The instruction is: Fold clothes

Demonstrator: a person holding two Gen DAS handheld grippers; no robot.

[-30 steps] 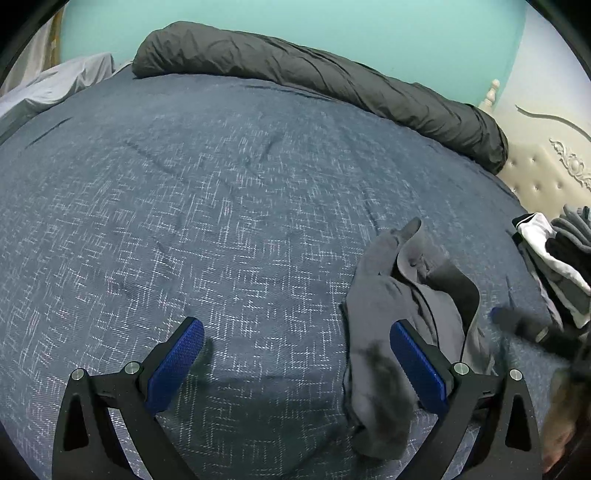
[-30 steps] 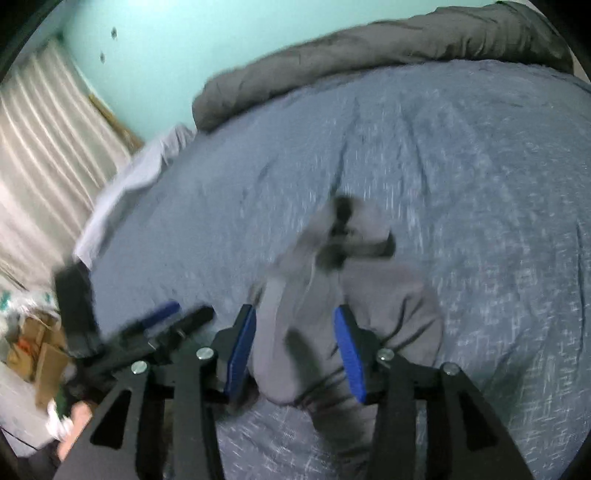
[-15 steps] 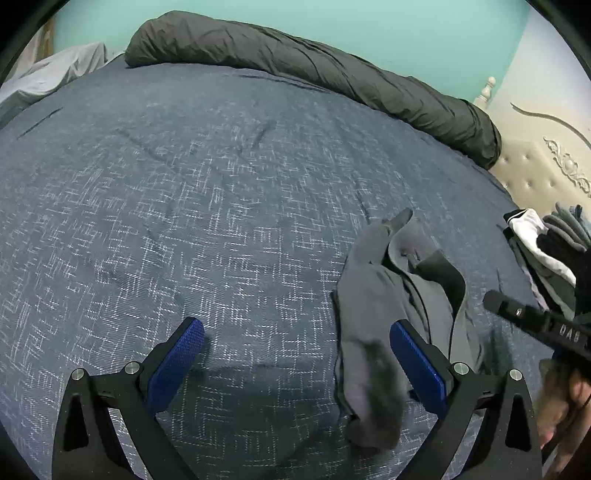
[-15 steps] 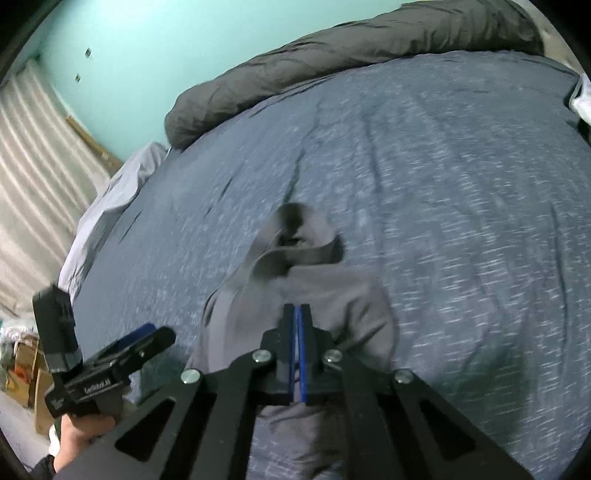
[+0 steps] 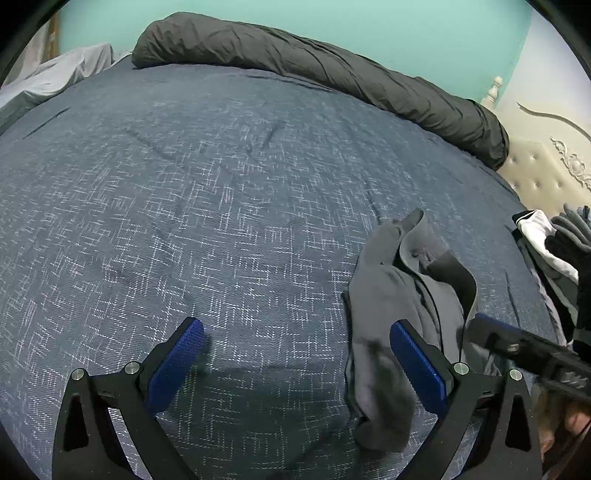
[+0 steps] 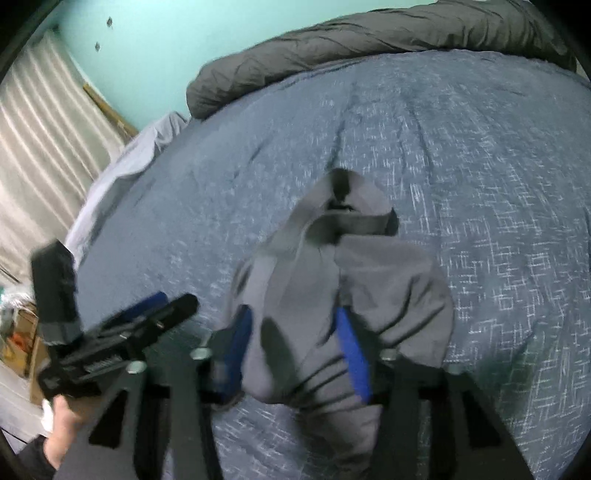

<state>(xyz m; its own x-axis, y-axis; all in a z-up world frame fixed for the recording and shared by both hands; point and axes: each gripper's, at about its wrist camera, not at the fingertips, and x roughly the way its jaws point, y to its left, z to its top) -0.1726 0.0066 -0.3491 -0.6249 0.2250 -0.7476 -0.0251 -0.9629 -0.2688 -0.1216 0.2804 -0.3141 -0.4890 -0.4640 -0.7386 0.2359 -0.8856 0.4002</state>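
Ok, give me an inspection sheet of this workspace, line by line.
Surface: dark blue woven bedspread, lightly creased.
Job's things: crumpled grey fabric garment, unfolded, lying on the bedspread.
Clutter: heap of black, white and grey clothes at the bed's edge; rolled dark grey duvet along the far side.
Grippers: left gripper open, empty, beside the garment; right gripper has just been opening, jaws astride a garment fold.
Cables: nothing seen.
Surroundings: turquoise wall, cream tufted headboard, striped curtain.

The grey garment looks like soft, matt knit cloth. The bedspread is rough woven blue fabric flecked white. The rolled duvet is crinkled, faintly sheeny. The headboard appears tufted, smooth upholstery
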